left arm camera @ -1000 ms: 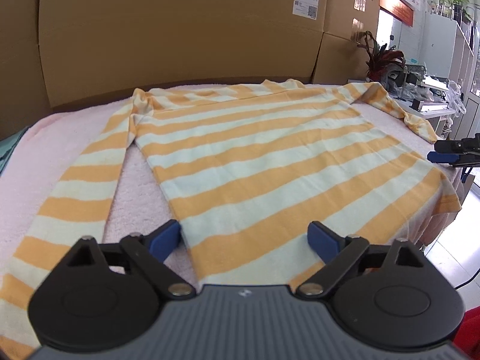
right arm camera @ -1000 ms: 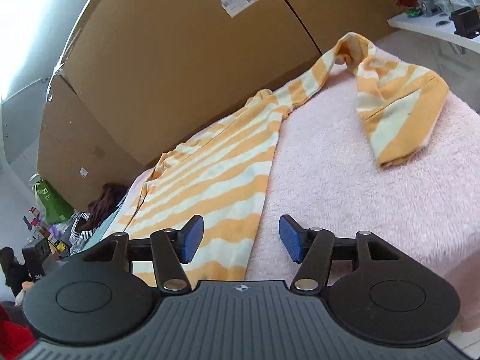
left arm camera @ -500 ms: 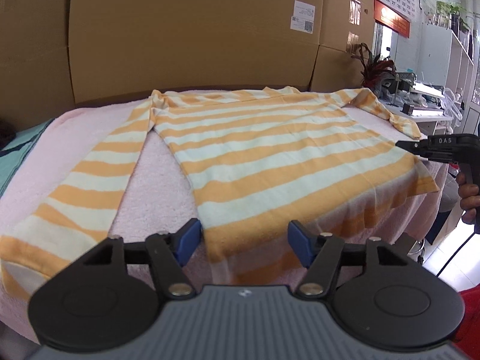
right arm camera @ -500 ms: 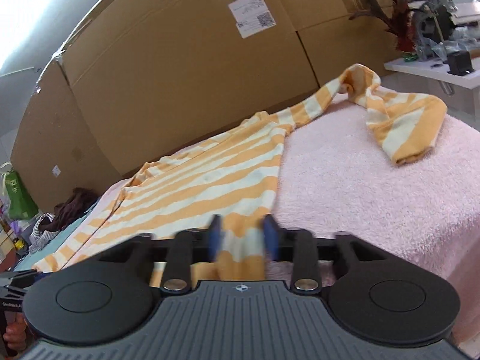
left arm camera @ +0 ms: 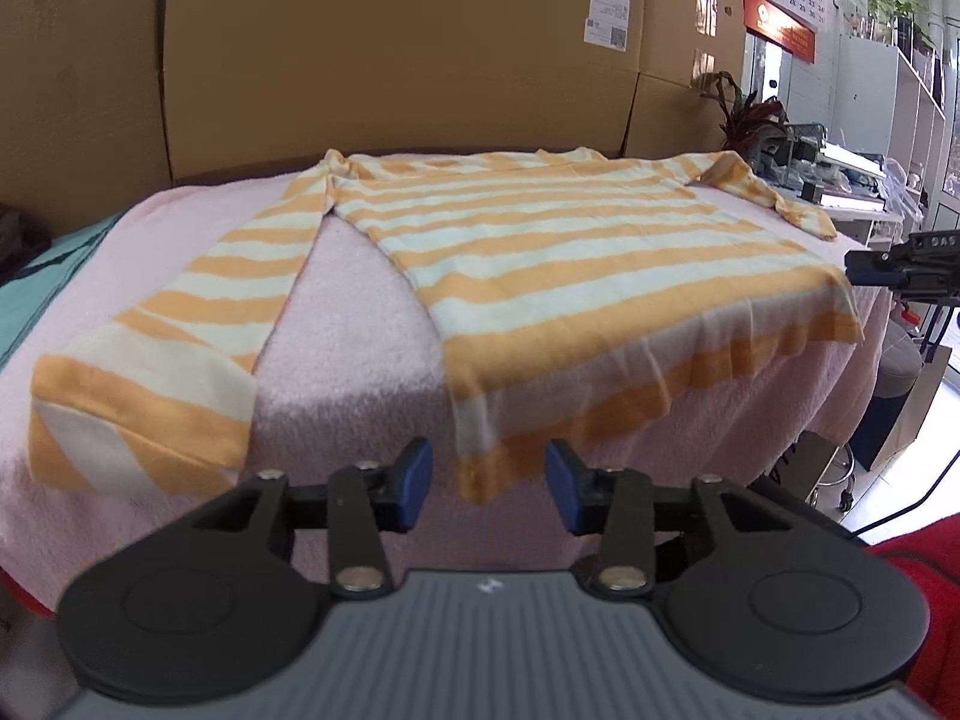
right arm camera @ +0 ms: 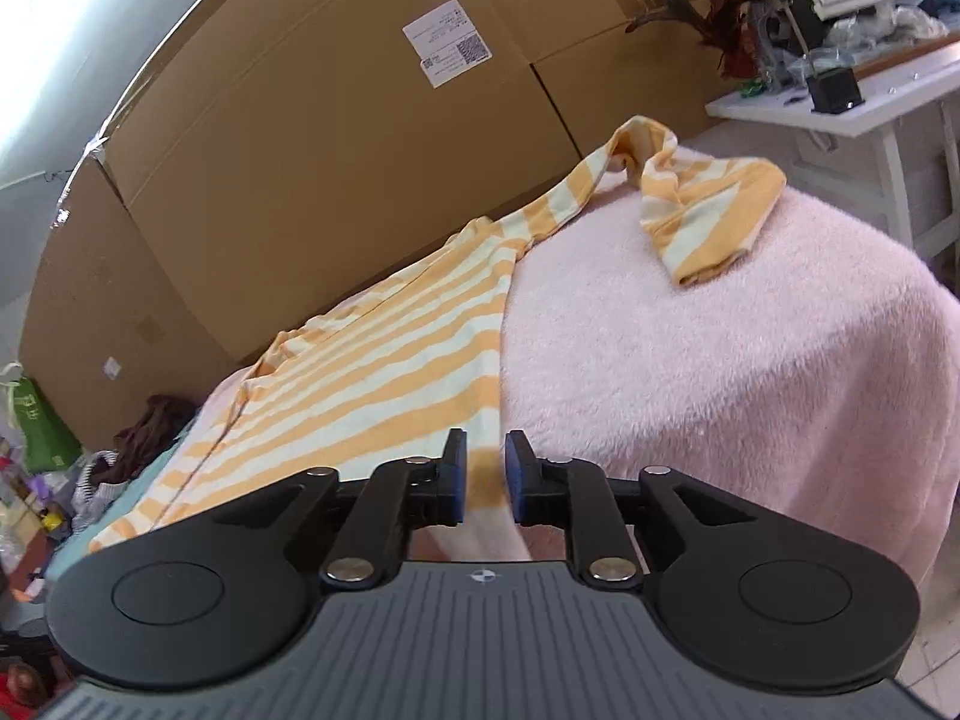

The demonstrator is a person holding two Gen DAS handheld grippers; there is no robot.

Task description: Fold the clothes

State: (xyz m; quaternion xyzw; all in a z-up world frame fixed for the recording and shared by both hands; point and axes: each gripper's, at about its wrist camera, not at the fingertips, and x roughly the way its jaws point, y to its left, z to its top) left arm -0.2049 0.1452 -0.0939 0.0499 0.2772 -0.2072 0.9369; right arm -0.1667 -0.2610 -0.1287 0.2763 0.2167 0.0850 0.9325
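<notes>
- Left wrist view: the left gripper (left arm camera: 487, 483) sits low in the foreground with its blue pads (left arm camera: 415, 483) set wide apart and nothing between them.
- Just beyond the pads, the near hem corner of the striped sweater (left arm camera: 540, 252) droops over the front edge of the pink fleece cover (left arm camera: 354, 324); the corner lies ahead of the gap, not within it.
- The sweater, orange and cream, lies spread flat on the cover, its body running back toward the cardboard boxes (left arm camera: 396, 48) that stand behind.
- One sleeve (left arm camera: 198, 300) extends toward the near left, its cuff folded over the front edge of the cover.
- At the right margin the right gripper (left arm camera: 864, 270) appears at the far hem corner of the sweater; its hold cannot be judged from this angle.
- Right wrist view: the right gripper (right arm camera: 483, 477) has its pads drawn nearly together, with the hem corner of the striped sweater (right arm camera: 384, 360) pinched between them.
- From that corner the garment stretches away to the left along the pink fleece cover (right arm camera: 690, 372).
- The other sleeve (right arm camera: 702, 204) lies crumpled at the far end of the cover, near the cardboard boxes (right arm camera: 336, 138) and a white side table (right arm camera: 852, 114).
</notes>
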